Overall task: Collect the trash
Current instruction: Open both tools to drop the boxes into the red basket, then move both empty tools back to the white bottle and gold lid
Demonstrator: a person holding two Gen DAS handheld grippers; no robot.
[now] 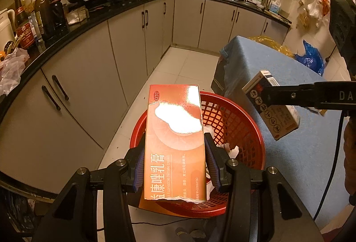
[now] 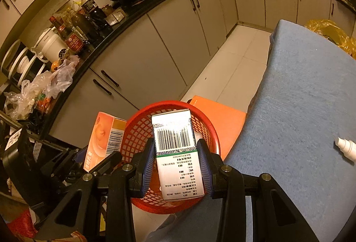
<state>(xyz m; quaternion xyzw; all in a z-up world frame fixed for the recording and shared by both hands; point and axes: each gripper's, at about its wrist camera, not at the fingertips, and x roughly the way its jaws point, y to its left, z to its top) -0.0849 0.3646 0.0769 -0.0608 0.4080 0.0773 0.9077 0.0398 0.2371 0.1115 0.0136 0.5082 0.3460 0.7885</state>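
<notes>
My left gripper is shut on an orange medicine box and holds it over the red mesh basket. The basket holds some crumpled white trash. My right gripper is shut on a white box with a barcode and holds it over the same basket. The white box and the right gripper also show in the left wrist view, above the basket's right side. The orange box shows left of the basket in the right wrist view.
A table under a blue cloth stands right of the basket, with a small white bottle on it. An orange stool is behind the basket. Grey cabinets and a cluttered black counter run along the left.
</notes>
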